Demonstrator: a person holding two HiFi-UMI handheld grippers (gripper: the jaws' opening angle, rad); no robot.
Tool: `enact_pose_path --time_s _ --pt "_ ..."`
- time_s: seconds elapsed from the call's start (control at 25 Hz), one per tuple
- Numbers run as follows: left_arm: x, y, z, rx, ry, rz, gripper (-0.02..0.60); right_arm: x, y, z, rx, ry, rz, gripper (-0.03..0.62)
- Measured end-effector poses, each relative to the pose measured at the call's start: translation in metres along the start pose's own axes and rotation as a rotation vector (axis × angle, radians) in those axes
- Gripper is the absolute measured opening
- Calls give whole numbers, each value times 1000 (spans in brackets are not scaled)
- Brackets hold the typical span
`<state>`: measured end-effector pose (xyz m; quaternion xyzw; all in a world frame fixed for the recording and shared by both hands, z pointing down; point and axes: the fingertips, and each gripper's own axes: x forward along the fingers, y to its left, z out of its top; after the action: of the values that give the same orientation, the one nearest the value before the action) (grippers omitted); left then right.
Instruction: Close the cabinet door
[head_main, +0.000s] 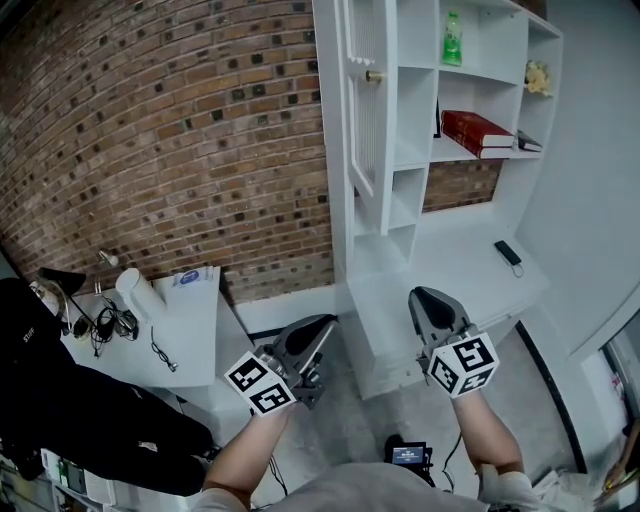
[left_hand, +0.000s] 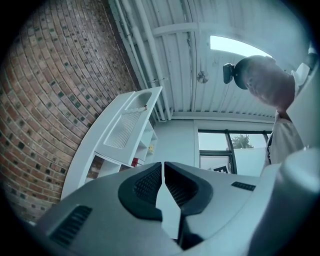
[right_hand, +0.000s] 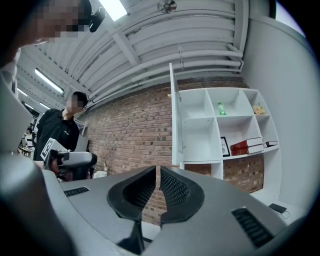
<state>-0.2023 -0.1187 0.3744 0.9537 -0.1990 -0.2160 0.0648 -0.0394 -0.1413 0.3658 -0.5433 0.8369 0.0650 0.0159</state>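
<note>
**Cabinet door** (head_main: 366, 120) — white, slatted panel, tall and narrow, long axis upright. Hung open on the left edge of the cabinet (right_hand: 216, 116), swung out toward the person at roughly a right angle to the shelf fronts. Not yet shut. Small knob (right_hand: 170, 95) near the free edge, apparently on the face turned away from the shelves.

**Left gripper** (left_hand: 163, 167) — jaws pressed together, tips all but touching, nothing between them. Held low, well apart from the door. Door ahead, above and a little to its right, with the broad slatted face in plain sight from the left gripper view. Placed, by that showing, on the outer side of the panel.

**Right gripper** (right_hand: 158, 172) — jaws likewise closed on nothing. Held low before the open shelves. Door ahead, above and to its left, seen edge-on as a thin upright strip. Placed on the inner, shelf side.

**Judgement on the coming move:** a push on the outer face near the free edge, rightward and away, toward the shelf fronts. Left gripper probably the better placed, already facing that surface. Right gripper on the wrong side for pushing, usable at most for drawing the free edge in. Neither in contact yet; reach upward and forward needed first.
</note>
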Motion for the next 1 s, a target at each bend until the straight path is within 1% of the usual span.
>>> enact_pose_path --time_s 0.28,0.72,1.0 --pt "39 13 6 47 -19 19 25 26 -32 17 -16 -40 37 32" --pt "120 35 21 137 -67 83 25 67 -90 44 -47 -103 164 32" --pt "159 46 32 201 -86 129 25 88 -120 60 -64 -136 238 32"
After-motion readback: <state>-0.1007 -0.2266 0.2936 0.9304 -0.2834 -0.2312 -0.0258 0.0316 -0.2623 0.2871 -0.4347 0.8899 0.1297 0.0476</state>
